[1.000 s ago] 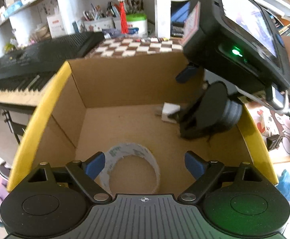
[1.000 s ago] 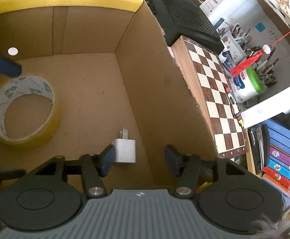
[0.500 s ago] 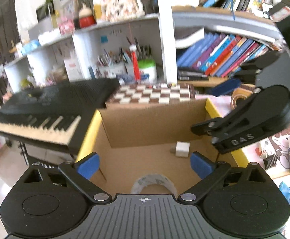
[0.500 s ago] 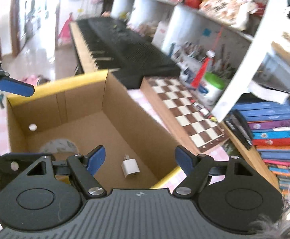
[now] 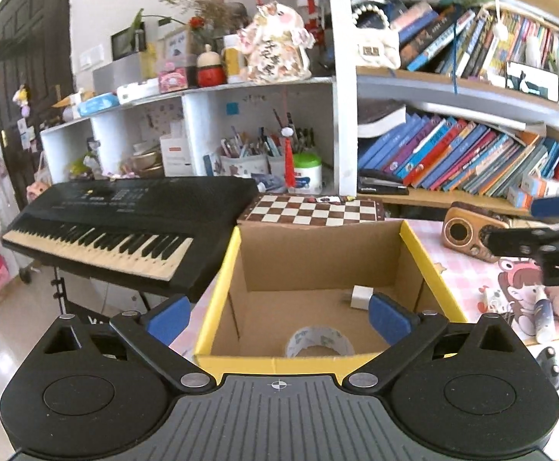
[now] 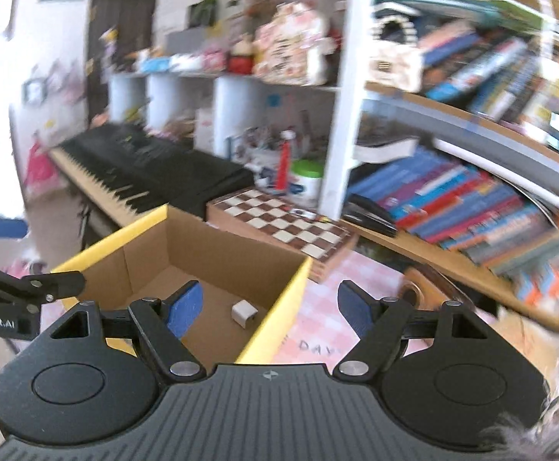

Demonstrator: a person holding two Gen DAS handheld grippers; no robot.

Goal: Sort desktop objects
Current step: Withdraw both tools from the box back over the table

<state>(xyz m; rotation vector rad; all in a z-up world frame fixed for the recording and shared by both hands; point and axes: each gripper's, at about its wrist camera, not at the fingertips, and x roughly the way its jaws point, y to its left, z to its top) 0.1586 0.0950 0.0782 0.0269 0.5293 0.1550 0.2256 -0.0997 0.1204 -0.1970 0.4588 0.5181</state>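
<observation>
White charger (image 5: 360, 296) lies on the cardboard box (image 5: 320, 257) floor, prongs toward the keyboard (image 5: 126, 223) side, tape roll (image 5: 320, 342) flat nearer the front wall, box on a pink-check desk by bookshelves; left gripper (image 5: 277, 313) and right gripper (image 6: 270, 303), inside a second ago, now above the rim, both spread wide, empty.

A lived-in home study/kid's room is indicated by packed bookshelves (image 5: 471, 161), a keyboard (image 5: 126, 223), a chessboard (image 5: 314, 211), shelf ornaments etc & a pink cartoon table mat (image 5: 471, 272)
</observation>
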